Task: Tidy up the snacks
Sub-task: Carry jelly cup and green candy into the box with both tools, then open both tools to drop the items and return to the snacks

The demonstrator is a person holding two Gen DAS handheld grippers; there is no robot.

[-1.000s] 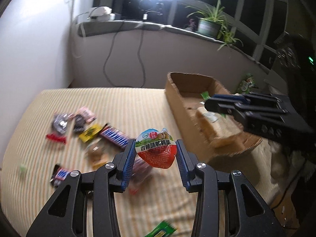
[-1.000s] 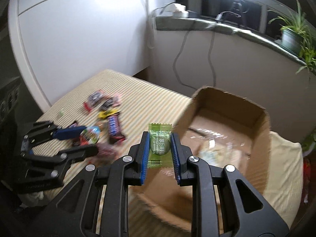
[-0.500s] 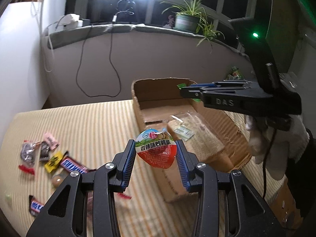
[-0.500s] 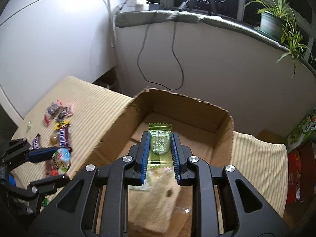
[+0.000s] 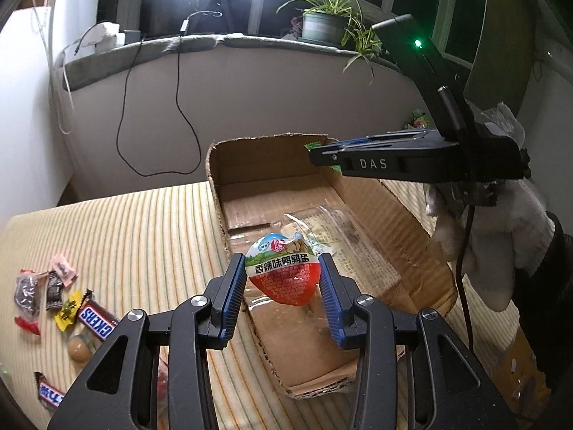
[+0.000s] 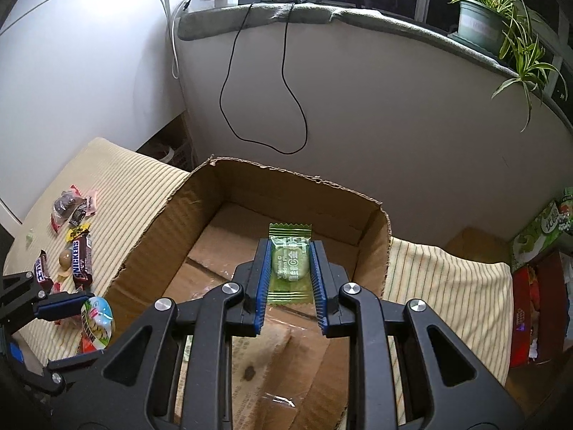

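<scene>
My left gripper (image 5: 283, 283) is shut on a red and green egg-shaped snack pack (image 5: 283, 272) and holds it over the near left part of the open cardboard box (image 5: 215, 179). My right gripper (image 6: 289, 272) is shut on a green wrapped candy (image 6: 289, 261) above the middle of the box (image 6: 154, 236). The right gripper also shows in the left wrist view (image 5: 311, 152), over the box's far right wall. The left gripper shows in the right wrist view (image 6: 82, 322), with the pack (image 6: 96, 317) at the box's left side. A clear bread packet (image 5: 336, 229) lies inside the box.
Loose snacks lie on the striped cloth left of the box: Snickers bars (image 5: 95, 320), a yellow candy (image 5: 70, 310), dark and pink wrappers (image 5: 53, 283), a round brown sweet (image 5: 79, 347). A grey ledge with a potted plant (image 5: 322, 25) and a hanging black cable (image 5: 157, 122) stand behind.
Both grippers have moved from above the cloth and box edge to above the box, each still holding its snack. The loose snacks now lie further left.
</scene>
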